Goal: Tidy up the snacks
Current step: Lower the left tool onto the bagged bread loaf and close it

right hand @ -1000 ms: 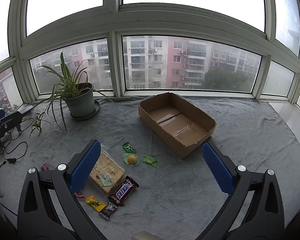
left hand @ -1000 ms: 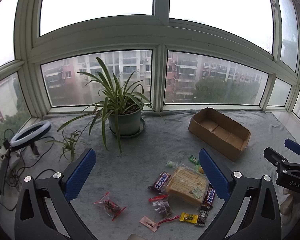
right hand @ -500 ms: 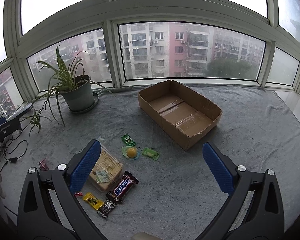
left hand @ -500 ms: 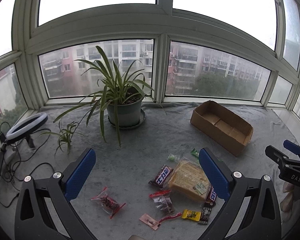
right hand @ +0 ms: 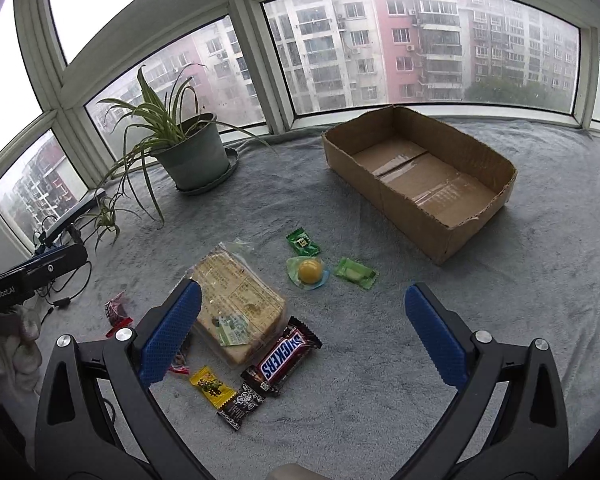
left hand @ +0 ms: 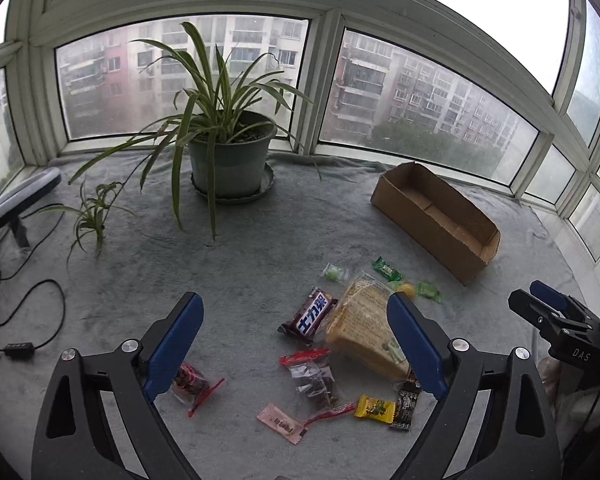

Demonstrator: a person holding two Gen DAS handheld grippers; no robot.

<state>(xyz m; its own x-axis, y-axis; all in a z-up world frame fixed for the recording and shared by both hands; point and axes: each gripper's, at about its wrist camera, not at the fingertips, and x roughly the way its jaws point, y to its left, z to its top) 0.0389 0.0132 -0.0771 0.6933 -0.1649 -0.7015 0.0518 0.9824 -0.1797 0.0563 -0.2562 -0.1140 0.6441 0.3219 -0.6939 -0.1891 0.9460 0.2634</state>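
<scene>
Above the grey blanket [right hand: 380,380], both tools tilt downward. Left gripper [left hand: 296,344]: jaws wide, closing, gripping nothing. Right gripper [right hand: 300,336]: jaws wide, gripping nothing. Snacks [right hand: 236,300] scattered near-left of the cardboard box [right hand: 416,176], apart from it.

A potted spider plant [left hand: 228,152] stands on a saucer near the window [left hand: 420,92], on a grey blanket [left hand: 240,264] (a small offshoot trails to its left). A ring light [left hand: 16,200] and black cables [left hand: 24,312] lie at the far left. Apartment blocks [right hand: 400,40] show outside.
</scene>
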